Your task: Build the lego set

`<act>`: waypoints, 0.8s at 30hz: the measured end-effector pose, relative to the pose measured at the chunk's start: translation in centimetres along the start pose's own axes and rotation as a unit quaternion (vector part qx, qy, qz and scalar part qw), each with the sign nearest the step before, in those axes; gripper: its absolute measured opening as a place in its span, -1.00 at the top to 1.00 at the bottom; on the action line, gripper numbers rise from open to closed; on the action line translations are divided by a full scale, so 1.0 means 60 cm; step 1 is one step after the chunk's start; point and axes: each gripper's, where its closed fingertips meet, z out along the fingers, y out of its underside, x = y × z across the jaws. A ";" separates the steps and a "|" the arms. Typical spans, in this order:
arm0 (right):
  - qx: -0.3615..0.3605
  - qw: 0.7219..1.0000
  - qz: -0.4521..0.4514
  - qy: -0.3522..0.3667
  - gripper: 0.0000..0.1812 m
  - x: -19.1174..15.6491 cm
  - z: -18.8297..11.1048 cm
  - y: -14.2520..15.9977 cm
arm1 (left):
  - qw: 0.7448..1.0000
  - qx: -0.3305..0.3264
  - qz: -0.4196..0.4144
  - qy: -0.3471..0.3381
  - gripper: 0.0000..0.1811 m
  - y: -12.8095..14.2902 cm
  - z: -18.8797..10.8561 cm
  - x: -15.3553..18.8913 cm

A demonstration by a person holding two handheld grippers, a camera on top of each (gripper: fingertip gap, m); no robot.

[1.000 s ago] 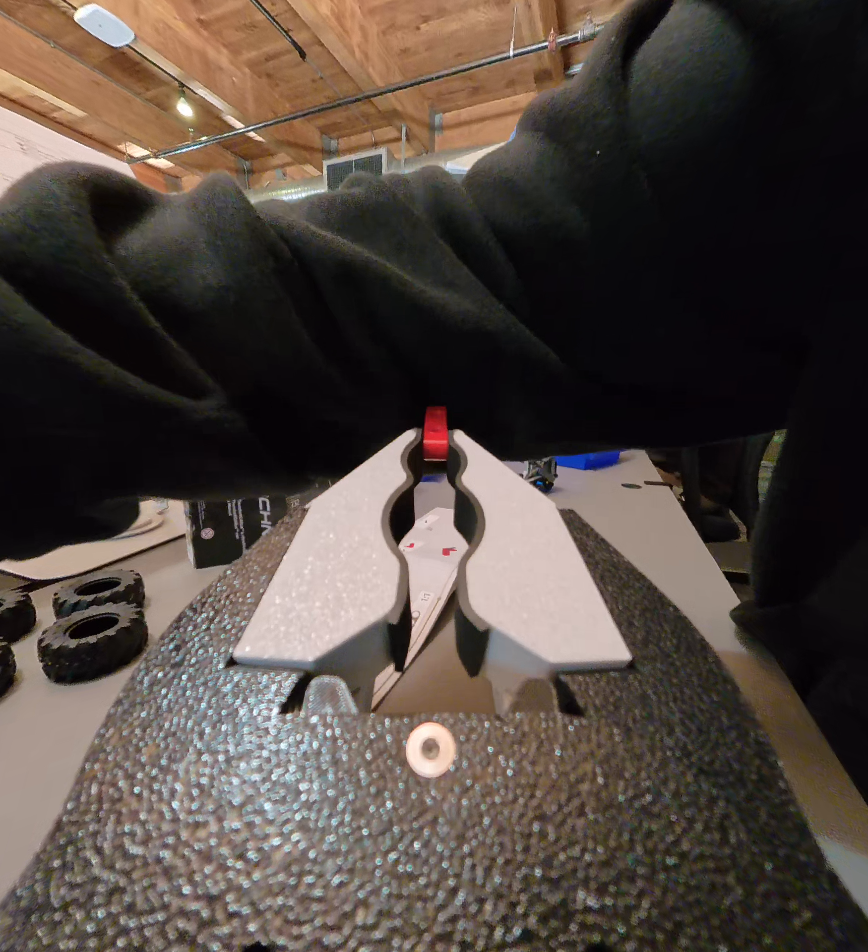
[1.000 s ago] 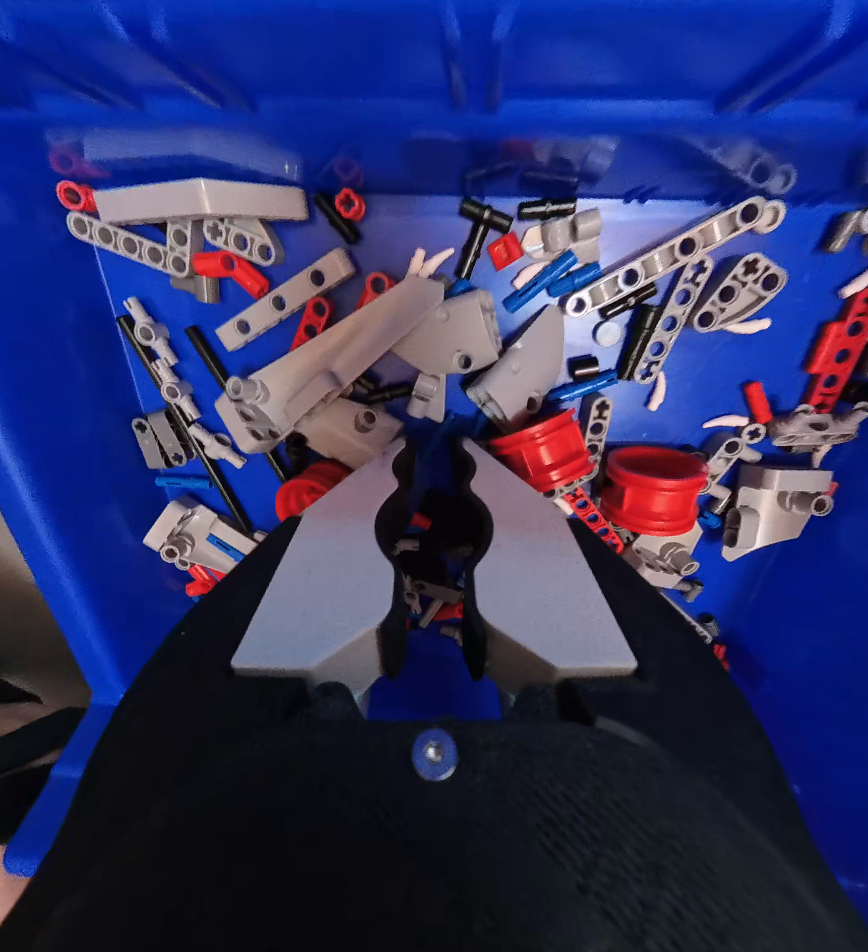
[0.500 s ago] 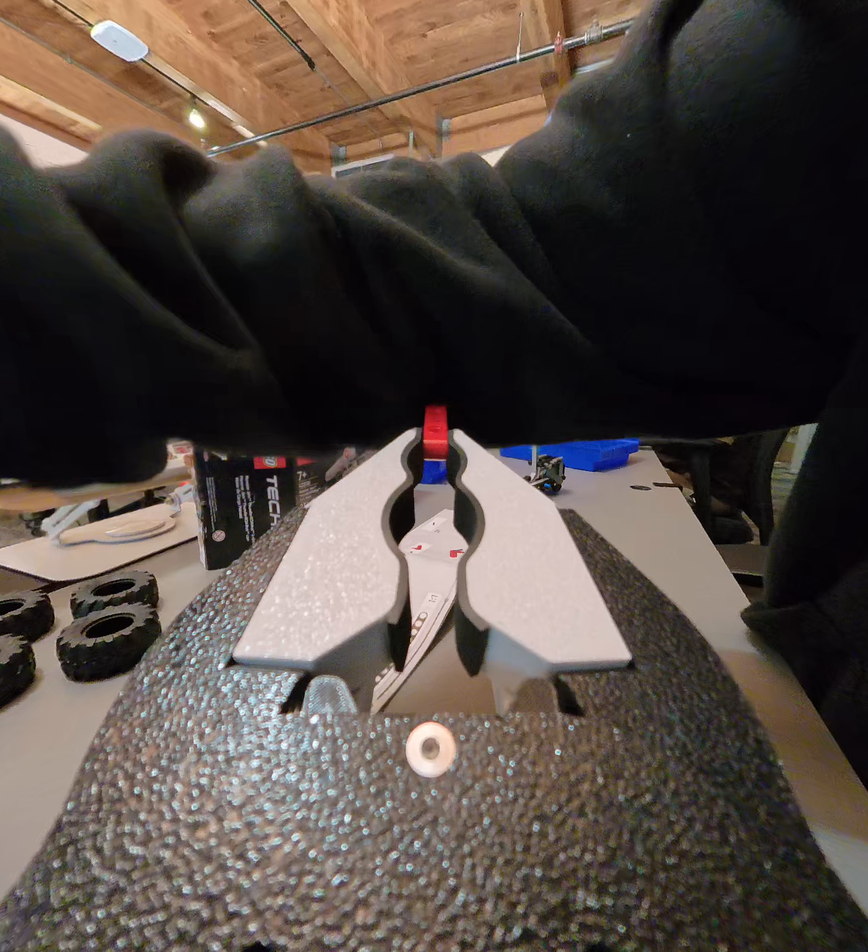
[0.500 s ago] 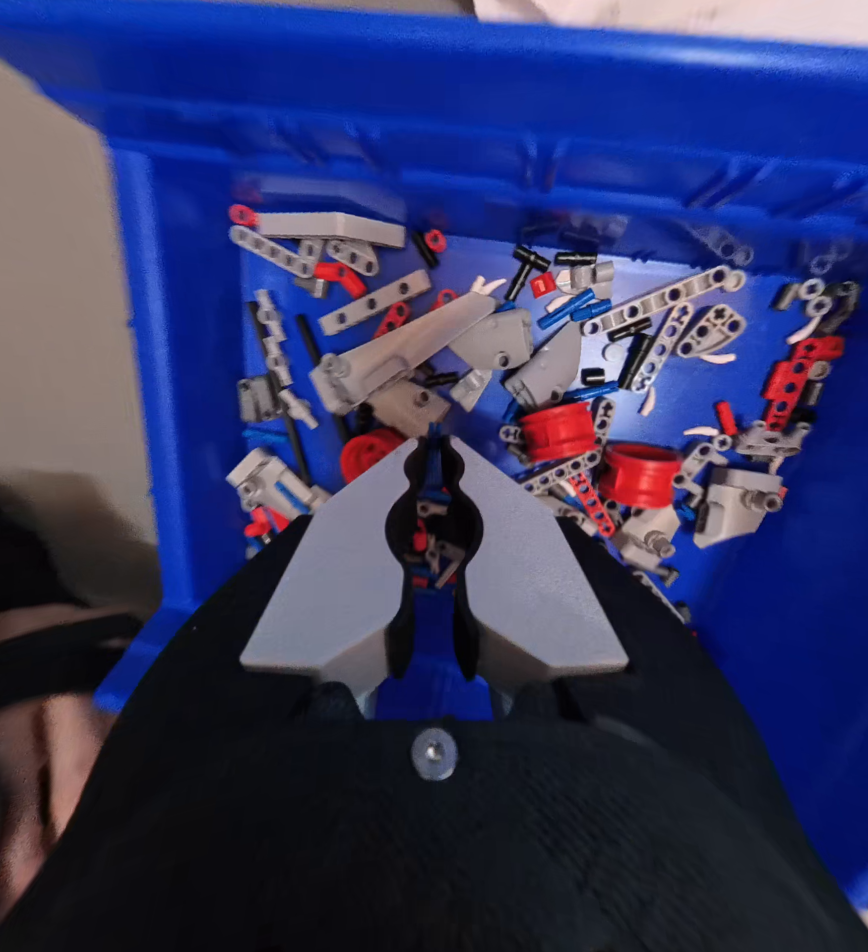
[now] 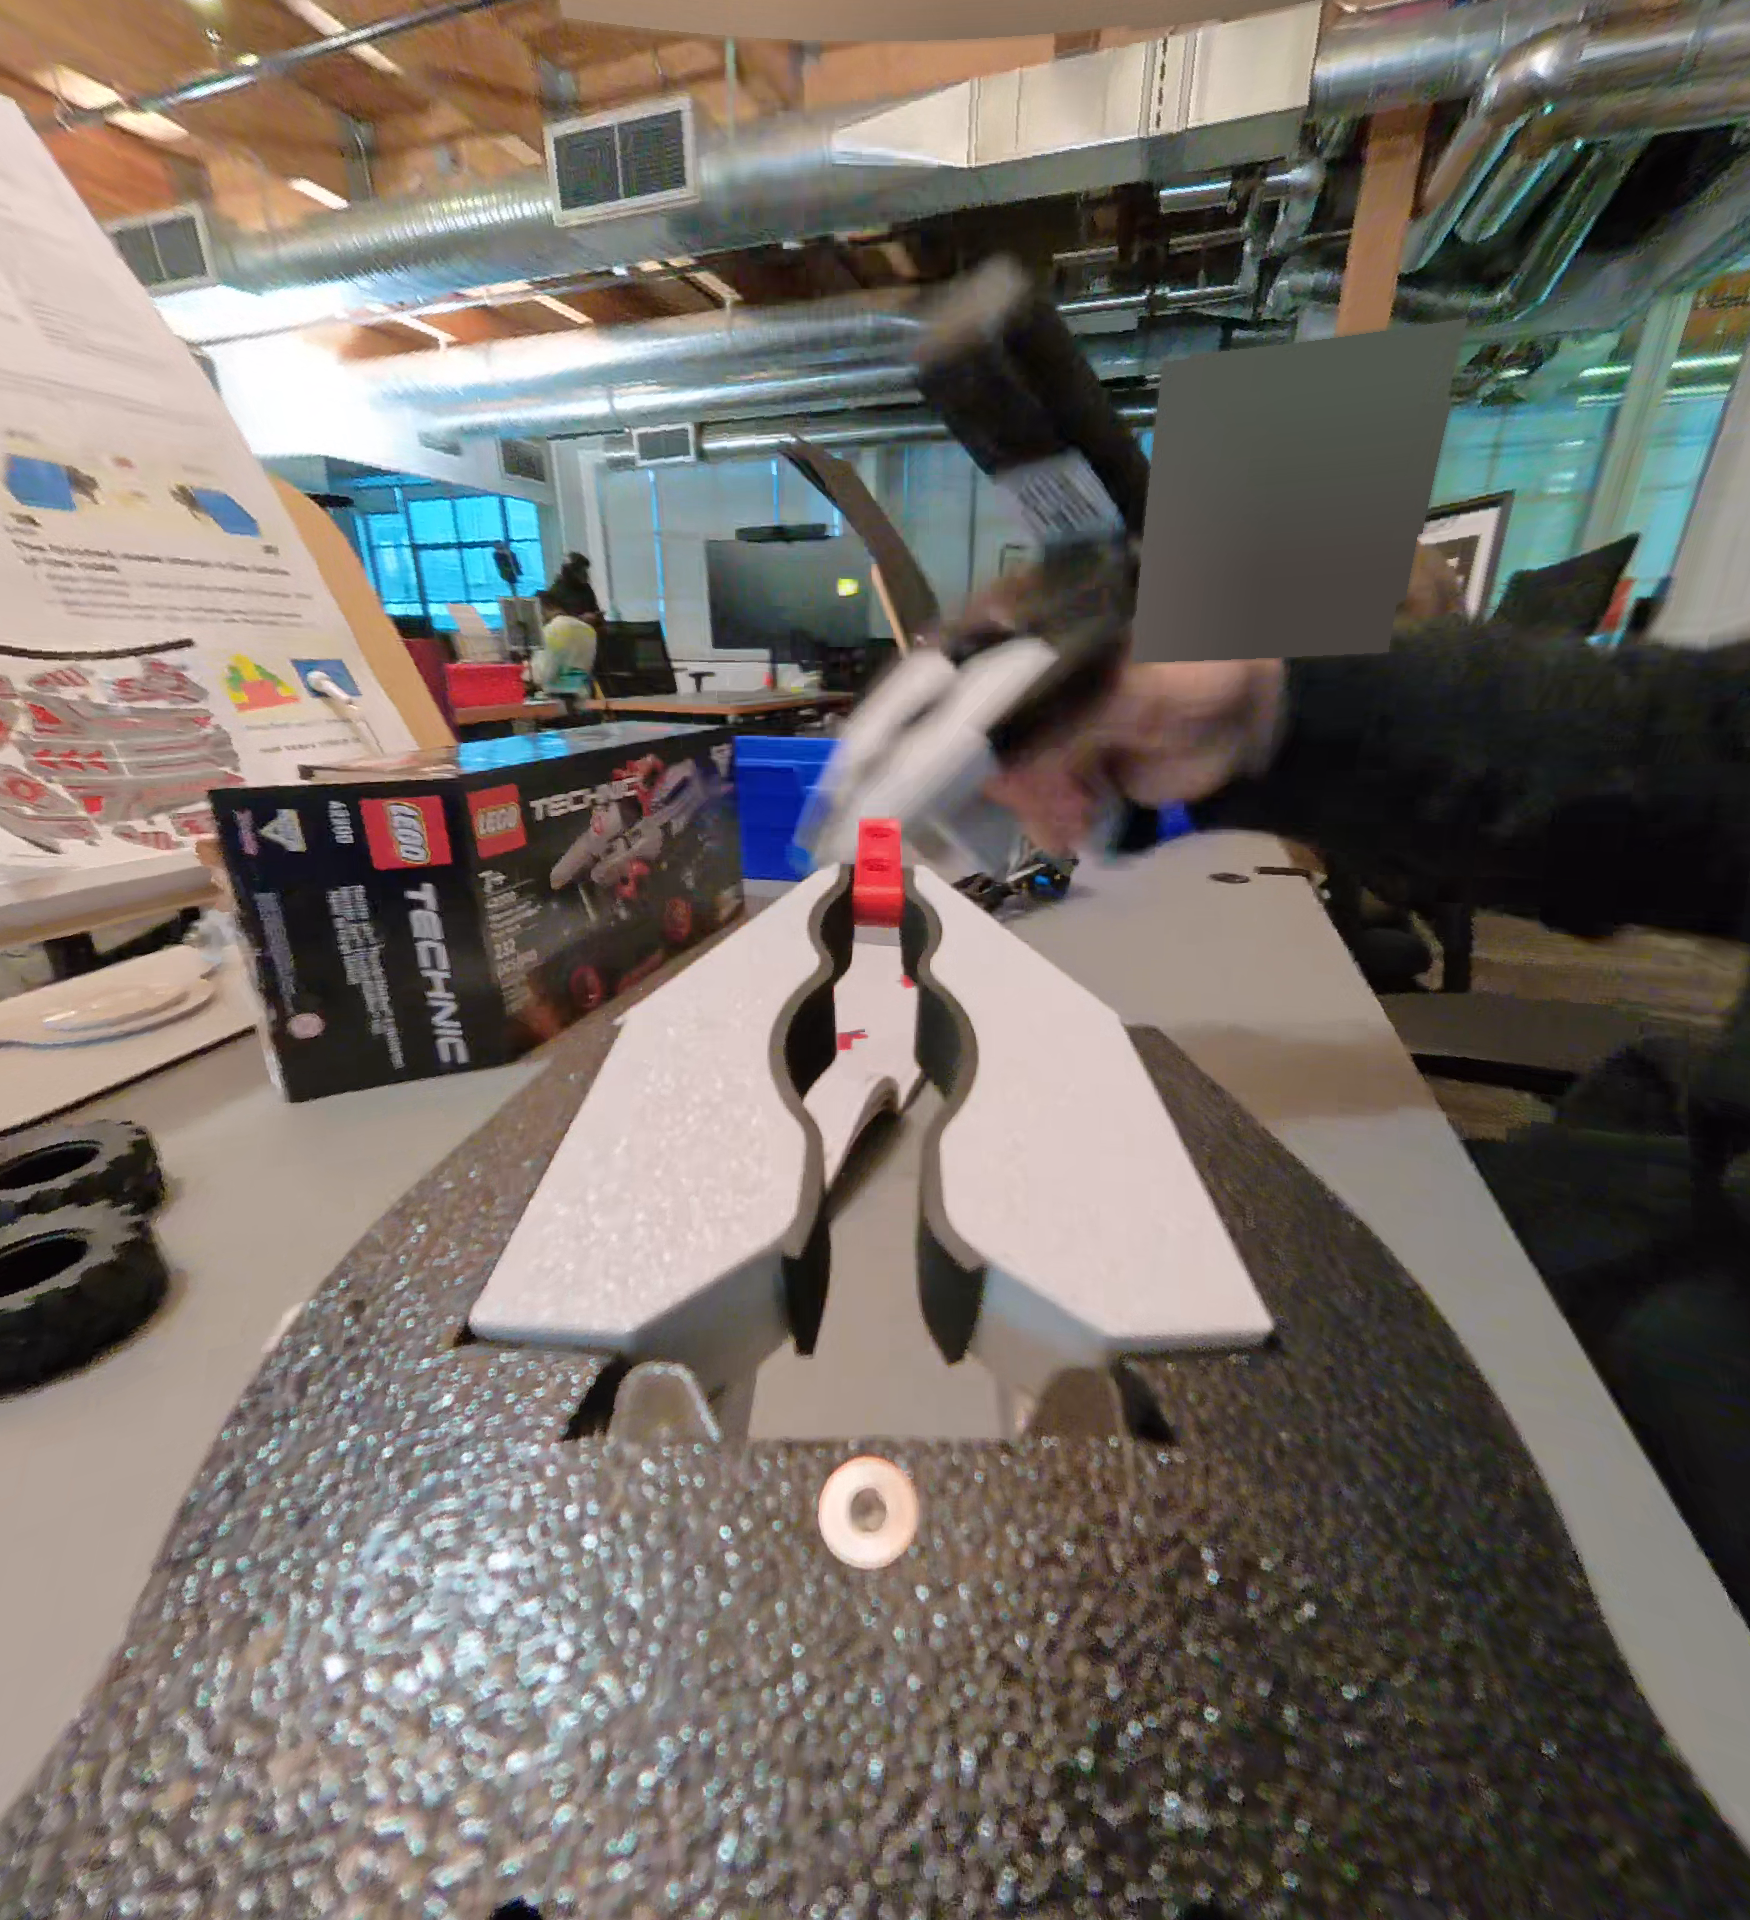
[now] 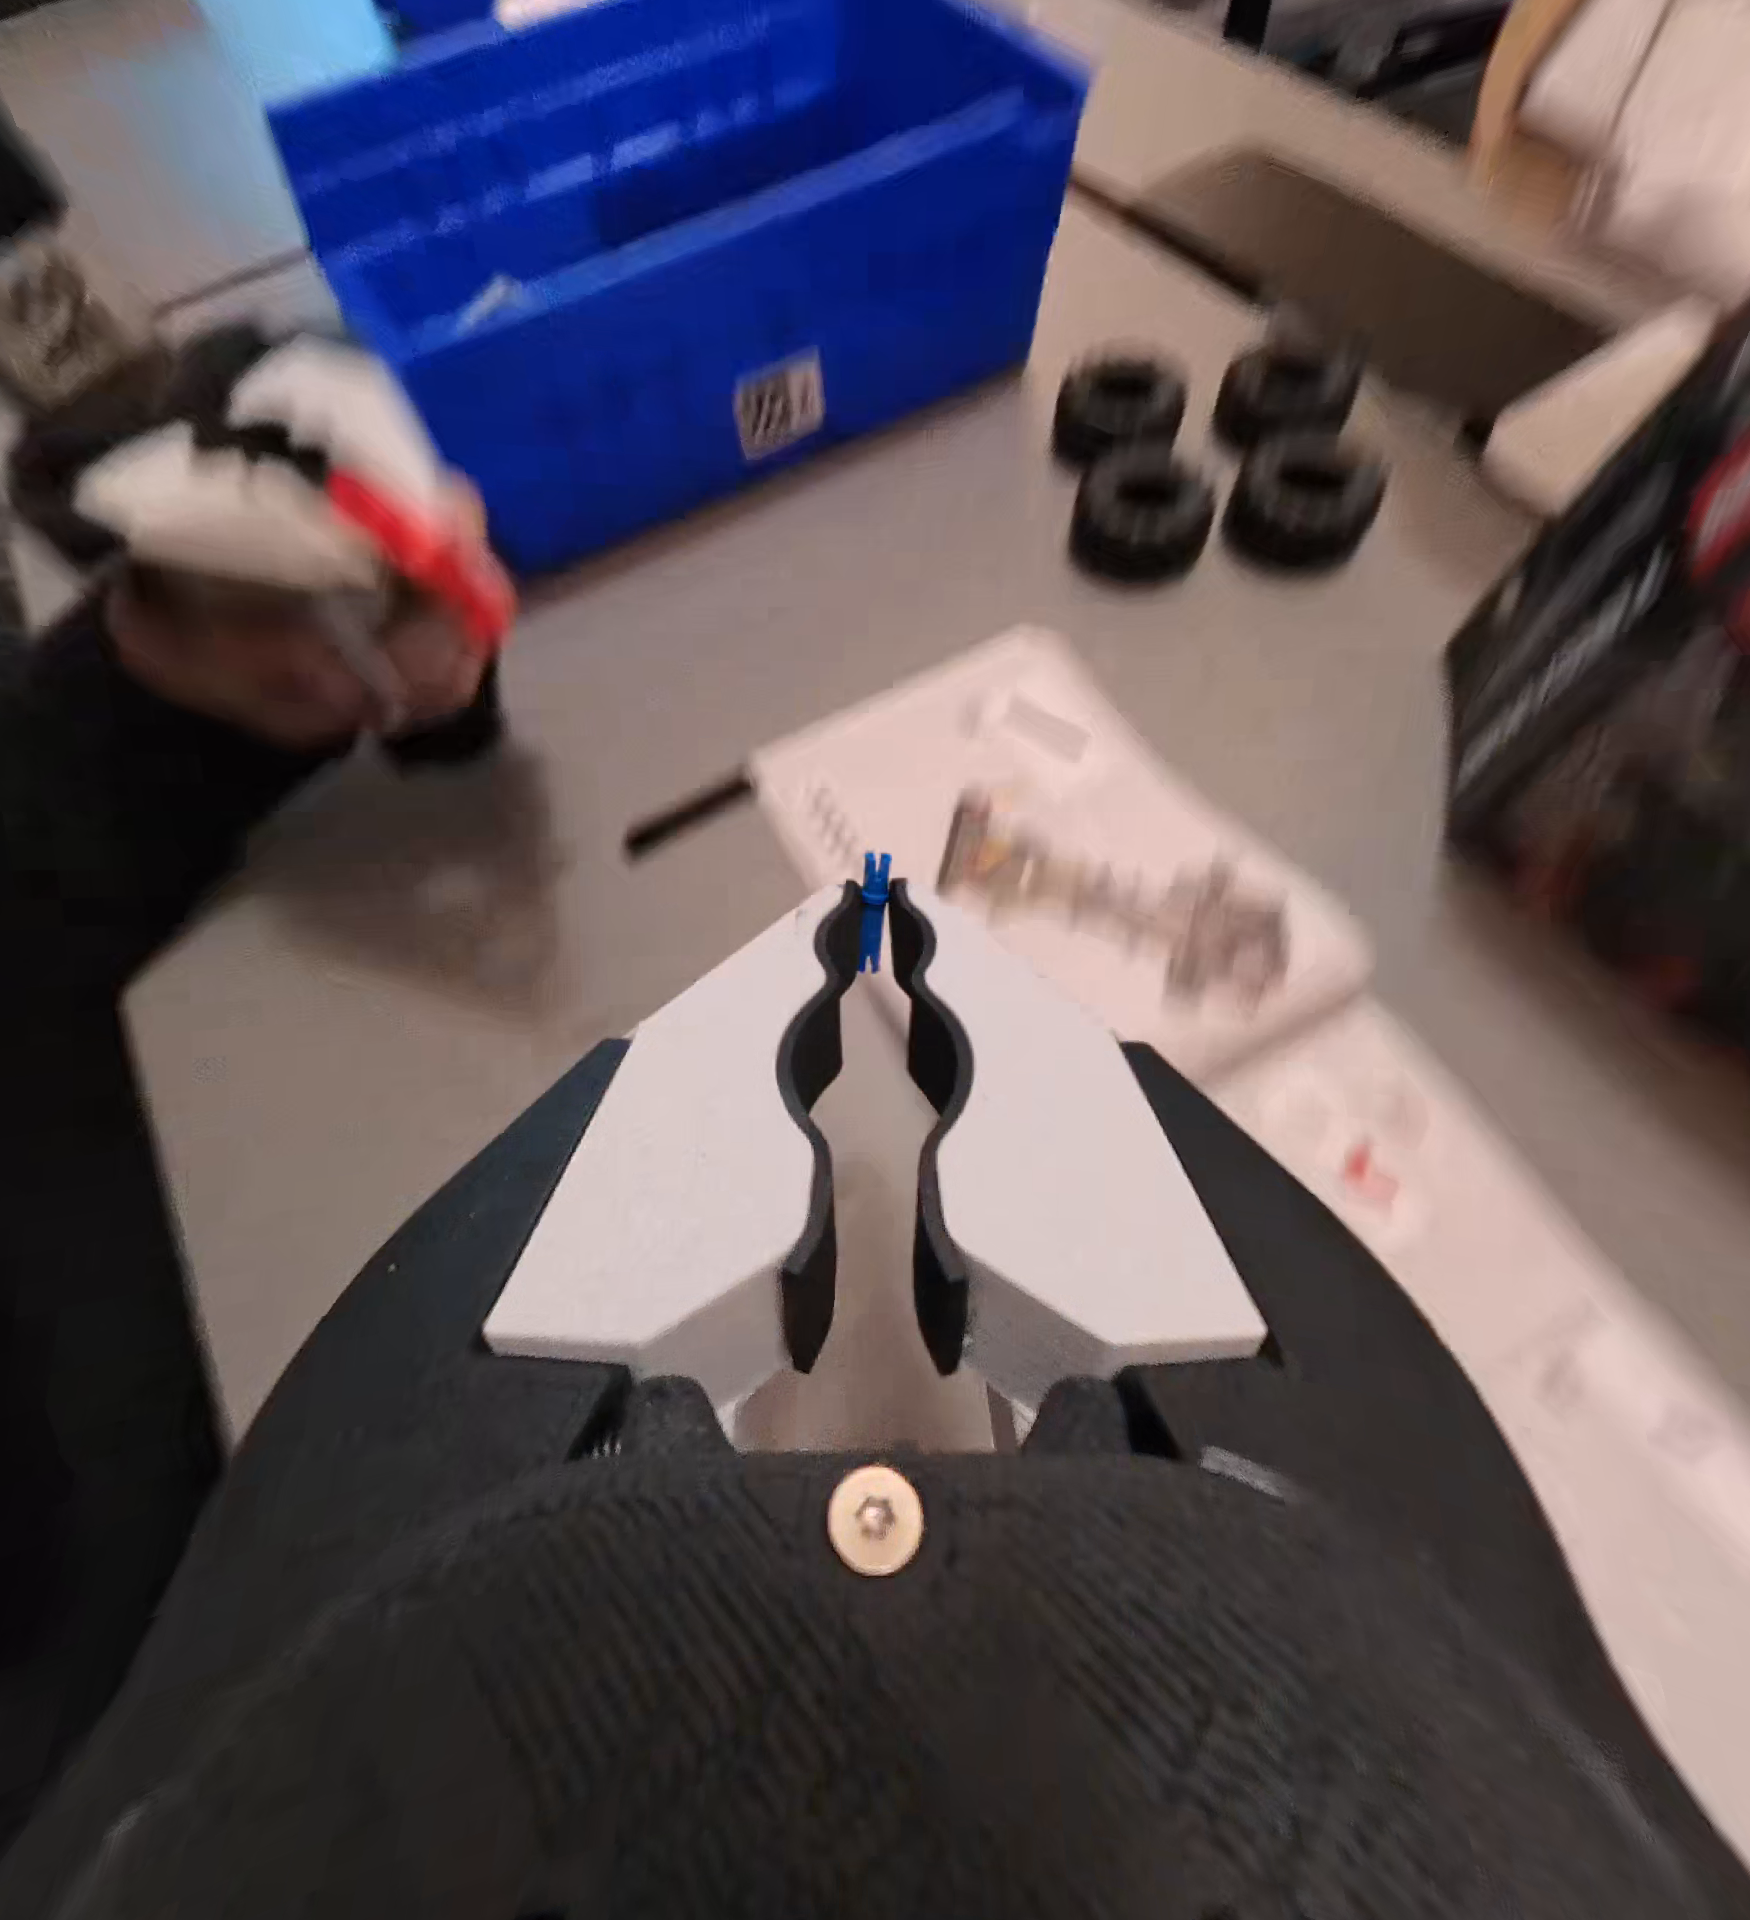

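Observation:
My left gripper is shut on a small red beam that sticks up from its tips, held above the grey table. It also shows blurred at the left of the right wrist view, with the red beam in it. My right gripper is shut on a small blue pin, held above the table over the open instruction booklet. In the left wrist view the right gripper shows blurred just behind the red beam, held by a hand in a black sleeve.
The blue parts bin stands at the far side of the table. Several black tyres lie right of it; two show in the left wrist view. The black set box and a propped instruction sheet stand at the left. The gap from one gripper's tips to the other's is roughly 11 cm.
My right gripper has lifted out of the blue bin with a blue pin and swung over the table. The black sleeve that covered the left wrist view has moved away to the right.

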 end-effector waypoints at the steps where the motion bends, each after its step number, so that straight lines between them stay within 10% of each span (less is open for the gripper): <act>1: -0.007 1.000 0.010 0.012 0.97 -0.002 -0.026 0.053 | 1.000 -0.003 -0.008 0.004 0.95 0.005 0.009 0.005; 10: -0.115 0.992 -0.042 0.010 0.97 -0.008 -0.047 0.247 | 0.991 -0.118 -0.057 -0.005 0.95 0.094 0.096 0.026; 24: -0.091 0.993 -0.028 -0.063 0.78 -0.007 -0.058 0.260 | 0.989 -0.135 -0.058 0.002 0.95 0.121 0.187 0.011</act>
